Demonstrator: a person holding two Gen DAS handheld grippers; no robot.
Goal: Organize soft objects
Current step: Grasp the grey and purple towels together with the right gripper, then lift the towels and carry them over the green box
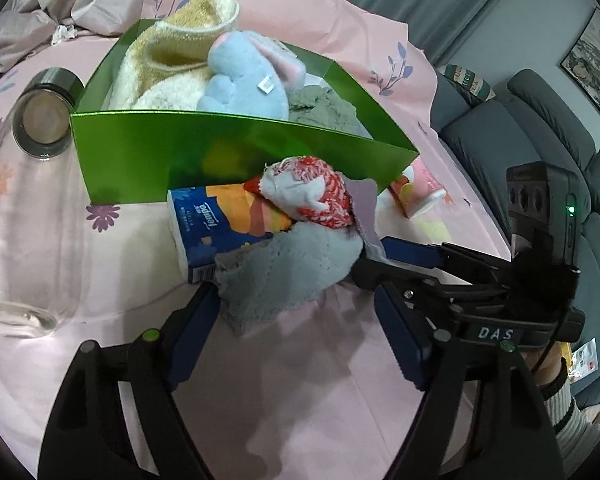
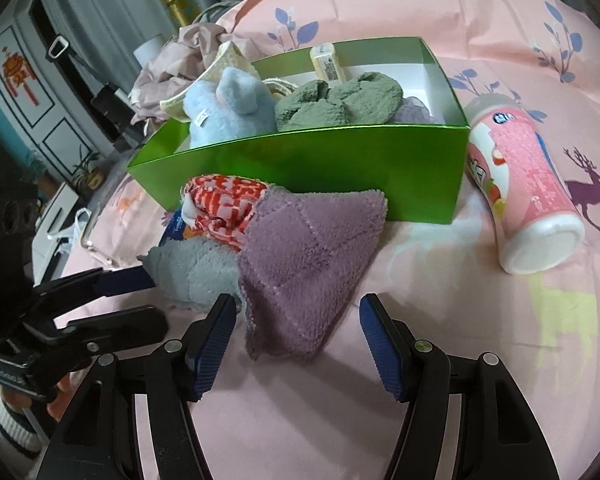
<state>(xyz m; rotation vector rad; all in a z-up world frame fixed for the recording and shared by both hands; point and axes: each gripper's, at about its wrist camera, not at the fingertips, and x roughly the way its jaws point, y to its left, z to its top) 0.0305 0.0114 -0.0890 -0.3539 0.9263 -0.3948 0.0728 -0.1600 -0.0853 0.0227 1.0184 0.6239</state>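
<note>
Right wrist view: the right tongs [image 2: 298,340] gape, released, straddling a purple cloth [image 2: 308,256]. The left tongs [image 1: 296,316], also released, flank a grey cloth [image 1: 284,272]. Both cloths lie just before the green box [image 2: 312,168], likely awaiting packing.

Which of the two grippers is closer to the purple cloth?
The right gripper. Its open fingers straddle the near corner of the purple cloth. The left gripper, also open, sits at the grey cloth, beside the purple one.
</note>
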